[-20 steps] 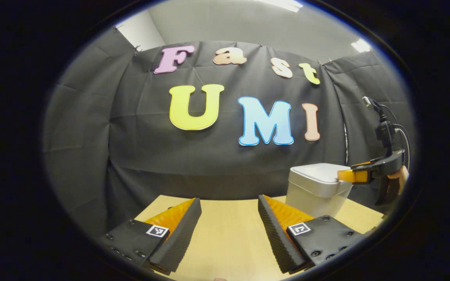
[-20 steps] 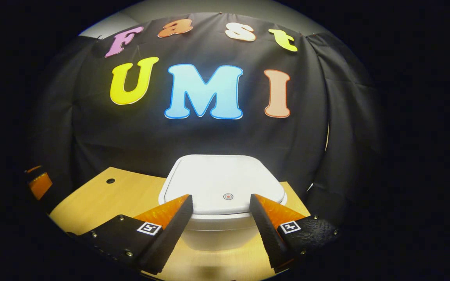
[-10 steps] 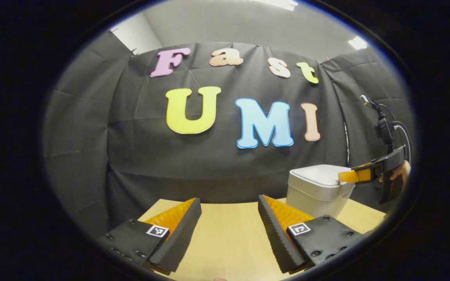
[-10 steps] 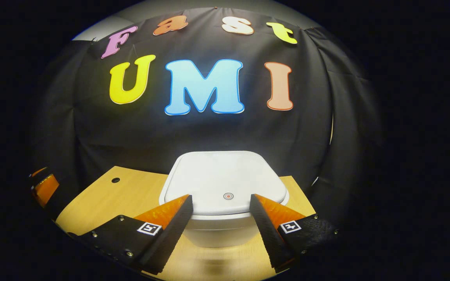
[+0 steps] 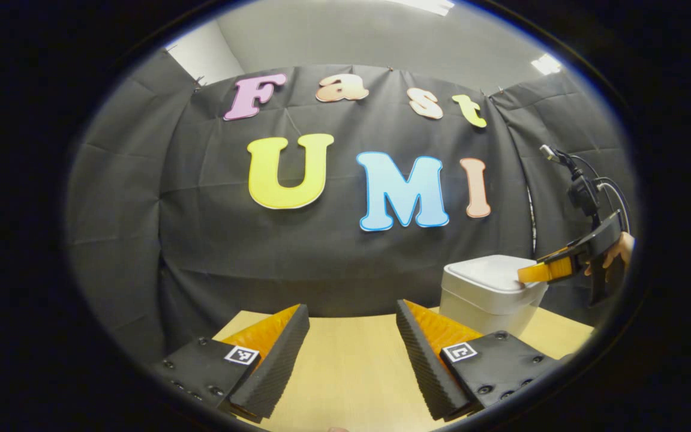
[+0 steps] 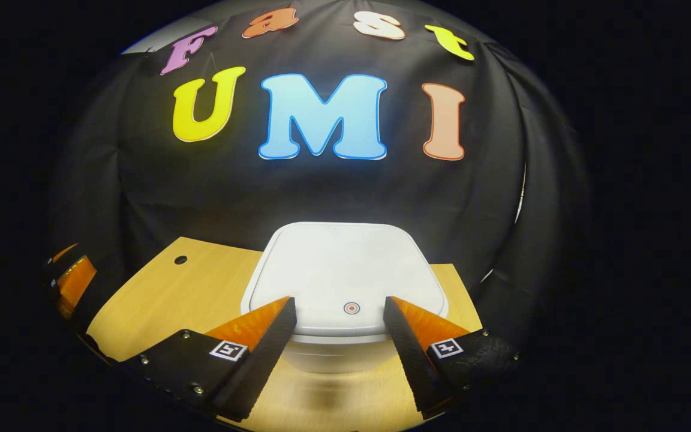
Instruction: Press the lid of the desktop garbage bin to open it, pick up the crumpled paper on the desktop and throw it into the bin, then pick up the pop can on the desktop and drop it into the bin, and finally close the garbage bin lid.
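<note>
A white desktop bin [image 6: 345, 288] with its lid down stands on the wooden desk [image 6: 189, 294] against the cloth wall. A small round mark [image 6: 351, 308] sits near the lid's front edge. My right gripper [image 6: 339, 309] is open just above that front edge, tilted down, the mark between its fingers. In the left gripper view the bin [image 5: 483, 294] is at the right, with the right gripper [image 5: 531, 273] over its top, held by a hand [image 5: 618, 249]. My left gripper [image 5: 352, 315] is open over bare desk with nothing between its fingers.
A small dark hole [image 6: 180, 260] lies in the desk left of the bin. The left gripper's finger [image 6: 72, 282] shows at the far left of the right gripper view. Black cloth closes the back and sides just behind the bin.
My right gripper has risen slightly and tipped its fingers down toward the lid's front edge. The lid stays down. The left gripper has barely moved.
</note>
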`<state>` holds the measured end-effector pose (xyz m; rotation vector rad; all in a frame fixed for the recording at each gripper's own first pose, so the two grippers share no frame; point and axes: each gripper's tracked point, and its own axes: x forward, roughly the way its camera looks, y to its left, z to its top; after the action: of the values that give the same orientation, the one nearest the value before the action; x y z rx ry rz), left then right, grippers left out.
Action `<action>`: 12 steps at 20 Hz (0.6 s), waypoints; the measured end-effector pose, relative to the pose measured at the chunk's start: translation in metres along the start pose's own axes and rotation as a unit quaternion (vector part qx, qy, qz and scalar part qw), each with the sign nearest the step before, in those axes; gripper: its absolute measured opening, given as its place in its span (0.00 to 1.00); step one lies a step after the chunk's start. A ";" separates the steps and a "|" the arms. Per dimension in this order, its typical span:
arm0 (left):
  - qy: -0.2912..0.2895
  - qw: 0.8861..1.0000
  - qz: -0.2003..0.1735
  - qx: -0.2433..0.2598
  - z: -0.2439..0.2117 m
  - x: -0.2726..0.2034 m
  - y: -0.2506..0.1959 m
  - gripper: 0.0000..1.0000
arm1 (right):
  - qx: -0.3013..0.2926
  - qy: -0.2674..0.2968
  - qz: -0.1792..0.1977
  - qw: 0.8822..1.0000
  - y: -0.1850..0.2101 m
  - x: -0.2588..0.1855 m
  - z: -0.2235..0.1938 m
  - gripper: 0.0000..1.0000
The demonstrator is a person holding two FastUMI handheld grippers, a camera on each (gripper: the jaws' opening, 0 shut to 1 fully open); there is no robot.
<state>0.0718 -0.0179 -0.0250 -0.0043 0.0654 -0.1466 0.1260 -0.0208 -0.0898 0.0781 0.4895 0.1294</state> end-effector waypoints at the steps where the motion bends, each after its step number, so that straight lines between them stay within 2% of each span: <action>1: -0.001 1.000 -0.002 0.000 0.000 0.002 -0.001 1.00 | 0.000 0.000 0.002 1.000 0.000 0.001 -0.001 0.95; 9: 0.002 1.000 -0.023 -0.010 -0.003 0.011 -0.019 1.00 | 0.013 0.000 0.008 1.000 0.002 0.003 -0.010 0.97; 12: 0.004 1.000 -0.026 -0.015 -0.004 0.017 -0.025 1.00 | 0.016 -0.018 0.003 1.000 0.001 0.003 -0.008 0.97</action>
<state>0.0842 -0.0448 -0.0303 -0.0344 0.0758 -0.1970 0.1248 -0.0188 -0.0984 0.1139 0.4565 0.1258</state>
